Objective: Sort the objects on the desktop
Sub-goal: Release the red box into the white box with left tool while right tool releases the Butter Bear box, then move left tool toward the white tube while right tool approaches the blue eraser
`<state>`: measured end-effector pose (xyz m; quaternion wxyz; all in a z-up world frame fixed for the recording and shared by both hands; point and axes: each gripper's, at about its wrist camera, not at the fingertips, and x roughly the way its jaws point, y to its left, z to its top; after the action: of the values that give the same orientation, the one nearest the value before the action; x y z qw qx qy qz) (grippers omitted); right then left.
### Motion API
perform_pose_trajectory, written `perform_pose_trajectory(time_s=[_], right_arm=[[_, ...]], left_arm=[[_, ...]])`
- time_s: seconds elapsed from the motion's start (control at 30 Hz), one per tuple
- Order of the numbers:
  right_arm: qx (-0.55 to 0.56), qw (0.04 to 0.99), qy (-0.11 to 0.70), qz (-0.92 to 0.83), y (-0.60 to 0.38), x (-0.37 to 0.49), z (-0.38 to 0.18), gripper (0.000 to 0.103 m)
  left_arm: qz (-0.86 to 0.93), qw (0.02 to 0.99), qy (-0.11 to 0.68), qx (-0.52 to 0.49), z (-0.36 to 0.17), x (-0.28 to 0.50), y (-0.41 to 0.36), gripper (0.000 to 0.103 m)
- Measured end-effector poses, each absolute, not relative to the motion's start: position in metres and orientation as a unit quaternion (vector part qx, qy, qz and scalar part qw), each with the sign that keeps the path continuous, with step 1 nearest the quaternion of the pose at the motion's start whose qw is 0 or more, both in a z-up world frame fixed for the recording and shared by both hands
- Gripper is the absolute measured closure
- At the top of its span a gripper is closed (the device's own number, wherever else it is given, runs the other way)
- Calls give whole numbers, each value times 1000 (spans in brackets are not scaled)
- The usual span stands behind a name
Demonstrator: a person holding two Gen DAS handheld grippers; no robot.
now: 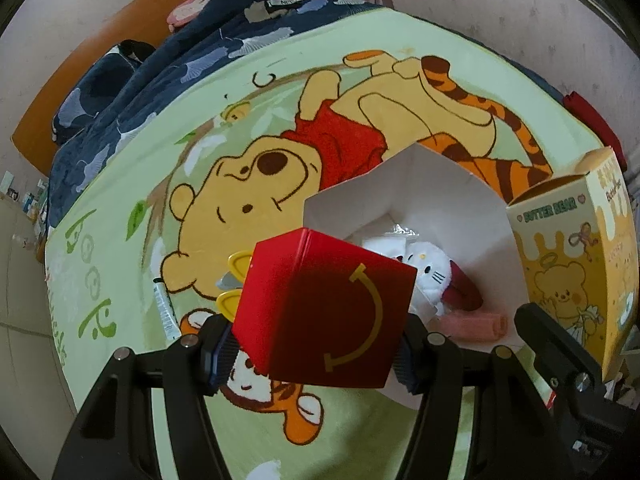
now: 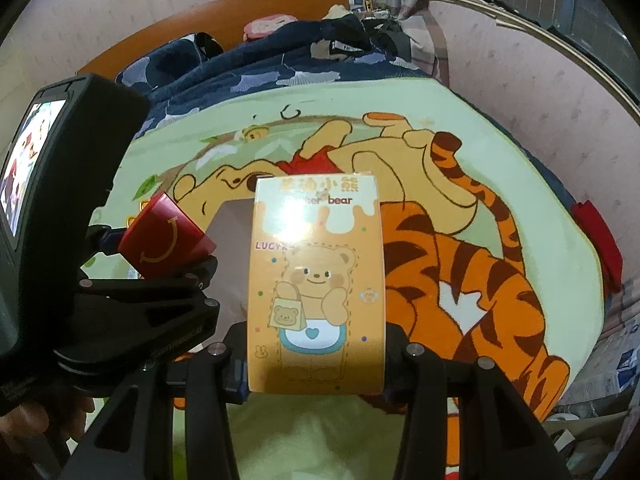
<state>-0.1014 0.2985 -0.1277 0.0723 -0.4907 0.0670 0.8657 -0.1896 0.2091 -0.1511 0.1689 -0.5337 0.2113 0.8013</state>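
Note:
My left gripper [image 1: 316, 354] is shut on a red box [image 1: 320, 312] with a gold smile mark, held above the near-left edge of an open white box [image 1: 420, 184]. Inside the white box lie a Hello Kitty plush [image 1: 430, 270] and a pink roll [image 1: 476, 326]. My right gripper [image 2: 316, 360] is shut on a yellow Butter Bear box [image 2: 316, 280], held upright to the right of the white box [image 2: 232, 236]. That bear box also shows at the right in the left wrist view [image 1: 576, 256]. The red box and left gripper show at the left in the right wrist view [image 2: 166, 242].
Everything sits on a green Winnie-the-Pooh blanket [image 1: 132, 184] on a bed. A yellow clip [image 1: 234, 280] and a small tube [image 1: 166, 308] lie left of the red box. A navy quilt [image 1: 160, 76] is heaped at the far side. A red item [image 2: 596, 236] lies at the right edge.

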Motion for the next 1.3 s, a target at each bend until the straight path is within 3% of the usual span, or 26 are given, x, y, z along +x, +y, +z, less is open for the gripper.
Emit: perform_pose_trajectory(time_s=[0.23,0.37,0.63,0.7,0.77,0.93,1.3], right_arm=[[-507,66,61,857,299,-110,-143,57],[-517,67,73,850,303,-113,-147,56],[-533,65,82,840,308,-117,-155,56],[-533,65,79,840,309,-118,-155,52],[-533,65,76,840,310,-118,-155,39],[-523,54,91,846,314,-119,-150,20],[-488,35,61,870,276,-82,-104,19]], left_arm=[[775,172,233,-562,-169,-199,214,36],[777,167,254,-552,-171,-202,218,20],[768,173,294,-541,-173,-206,228,12],[770,170,297,-538,-171,-206,227,12],[773,164,299,-535,-169,-206,224,12],[784,156,272,-536,-155,-208,210,11],[814,136,185,-533,-109,-171,147,11]])
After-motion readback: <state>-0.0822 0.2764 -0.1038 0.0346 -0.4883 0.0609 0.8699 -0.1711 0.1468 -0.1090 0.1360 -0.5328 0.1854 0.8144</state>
